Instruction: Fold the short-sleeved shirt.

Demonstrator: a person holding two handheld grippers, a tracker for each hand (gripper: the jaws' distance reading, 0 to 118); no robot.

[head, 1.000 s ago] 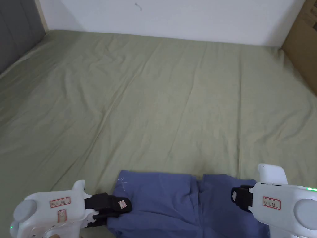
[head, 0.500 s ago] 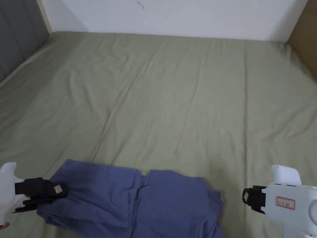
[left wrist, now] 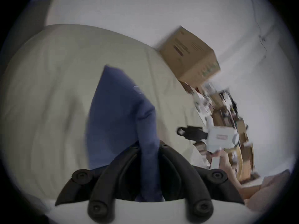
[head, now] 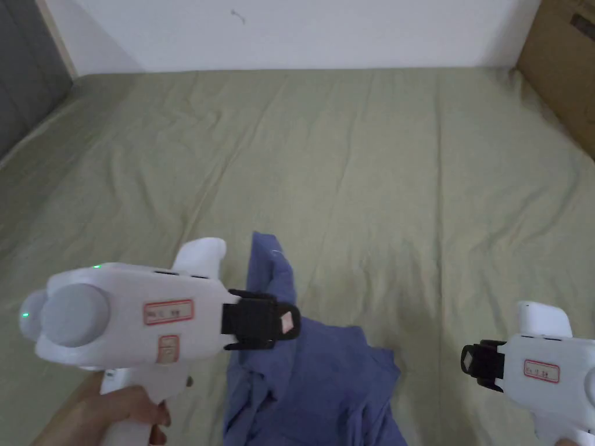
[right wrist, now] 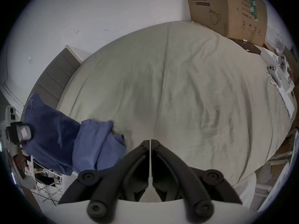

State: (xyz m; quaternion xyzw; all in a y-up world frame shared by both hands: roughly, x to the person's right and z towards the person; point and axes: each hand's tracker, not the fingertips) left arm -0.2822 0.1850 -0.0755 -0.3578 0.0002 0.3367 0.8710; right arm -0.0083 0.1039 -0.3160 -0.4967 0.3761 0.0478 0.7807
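Near edge of bed (head: 360, 174), centre-left | shirt (head: 325, 377) bunched, long axis near-to-far, one corner lifted | L gripper (head: 273, 320) clamped on that corner | R gripper (head: 473, 363) jaws closed, empty, well right of shirt | L hand nearer.

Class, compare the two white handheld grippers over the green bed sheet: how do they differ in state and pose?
The left gripper is shut on the blue short-sleeved shirt; the right gripper is shut on nothing. The left gripper is raised, lifting cloth off the green bed sheet; the right gripper sits apart from the shirt. Both have white bodies and black jaws.
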